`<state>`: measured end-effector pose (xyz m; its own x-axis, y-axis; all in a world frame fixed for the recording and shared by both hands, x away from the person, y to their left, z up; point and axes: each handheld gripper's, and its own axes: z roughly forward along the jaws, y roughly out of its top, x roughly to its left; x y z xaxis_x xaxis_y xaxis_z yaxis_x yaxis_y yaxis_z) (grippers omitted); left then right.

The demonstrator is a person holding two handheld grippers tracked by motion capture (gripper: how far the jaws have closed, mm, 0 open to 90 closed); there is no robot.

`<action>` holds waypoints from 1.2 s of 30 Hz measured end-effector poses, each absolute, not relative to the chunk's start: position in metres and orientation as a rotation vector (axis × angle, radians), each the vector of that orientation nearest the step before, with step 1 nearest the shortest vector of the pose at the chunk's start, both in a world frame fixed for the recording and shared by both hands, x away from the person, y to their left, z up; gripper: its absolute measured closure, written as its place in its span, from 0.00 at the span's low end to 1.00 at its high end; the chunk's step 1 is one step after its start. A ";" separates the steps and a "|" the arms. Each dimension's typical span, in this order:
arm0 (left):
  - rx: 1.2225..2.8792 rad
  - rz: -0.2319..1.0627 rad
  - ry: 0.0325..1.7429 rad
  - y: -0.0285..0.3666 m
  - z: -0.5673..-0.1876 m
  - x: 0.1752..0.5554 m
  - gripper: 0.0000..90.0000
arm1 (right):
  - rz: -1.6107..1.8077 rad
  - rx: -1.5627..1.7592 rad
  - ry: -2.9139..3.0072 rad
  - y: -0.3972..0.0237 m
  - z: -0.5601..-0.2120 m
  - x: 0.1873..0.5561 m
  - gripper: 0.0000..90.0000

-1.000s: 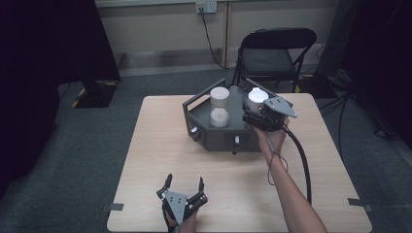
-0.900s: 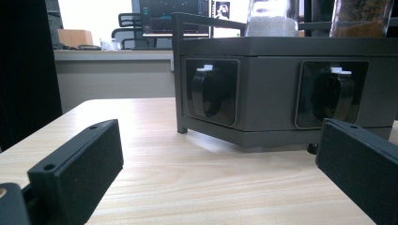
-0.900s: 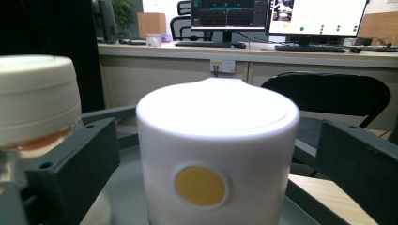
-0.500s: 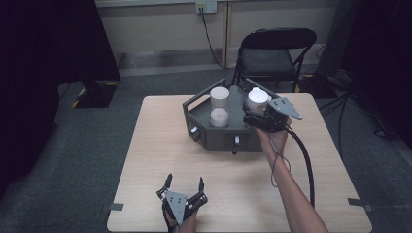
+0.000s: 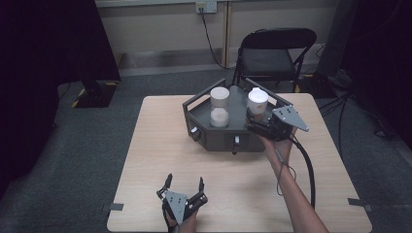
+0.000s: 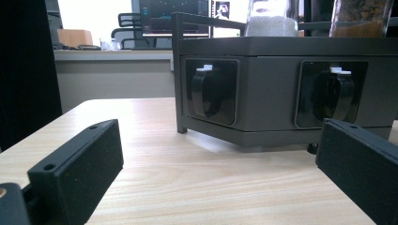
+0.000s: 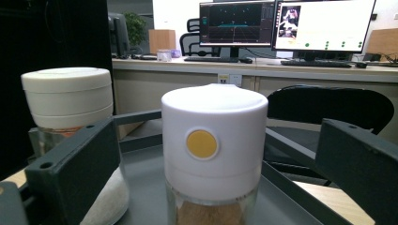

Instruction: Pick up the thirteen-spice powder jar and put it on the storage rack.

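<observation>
A dark grey rack (image 5: 228,138) stands at the middle of the wooden table and carries two jars. The cream-lidded jar (image 5: 219,108) is on its left side, the white-lidded jar (image 5: 257,102) with a yellow dot (image 7: 202,144) on its right. My right gripper (image 5: 252,122) sits just before the white-lidded jar. Its jaws have just been opening and stand wide. The jar rises between them in the right gripper view, and neither finger (image 7: 75,168) touches it. My left gripper (image 5: 184,182) rests open and empty at the table's near edge, facing the rack's front (image 6: 281,93).
Two black knobs (image 6: 213,91) (image 6: 335,93) sit in the rack's front face. A black folding chair (image 5: 274,53) stands behind the table. The right gripper's cable (image 5: 308,170) trails along the forearm. Bare wood lies between the left gripper and the rack.
The right gripper has drawn back from the white-lidded jar toward the person and slightly right; the jar stays on the rack. The left gripper has not moved.
</observation>
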<state>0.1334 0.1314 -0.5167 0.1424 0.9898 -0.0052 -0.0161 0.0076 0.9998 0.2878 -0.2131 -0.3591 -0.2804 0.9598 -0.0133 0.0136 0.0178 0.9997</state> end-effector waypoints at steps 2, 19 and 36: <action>1.257 1.106 1.095 0.131 -0.517 0.133 0.01 | 1.400 1.060 1.434 -0.214 -0.360 0.286 0.00; 1.256 1.107 1.094 0.131 -0.517 0.133 0.01 | 1.376 1.076 1.422 -0.218 -0.378 0.250 0.00; 1.253 1.110 1.095 0.131 -0.517 0.133 0.00 | 1.417 1.080 1.392 -0.228 -0.399 0.201 0.00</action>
<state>0.1331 0.1309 -0.5172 0.1391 0.9903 -0.0058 -0.0188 0.0085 0.9998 0.2008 -0.2284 -0.3993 -0.2634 0.9646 0.0154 -0.0018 -0.0165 0.9999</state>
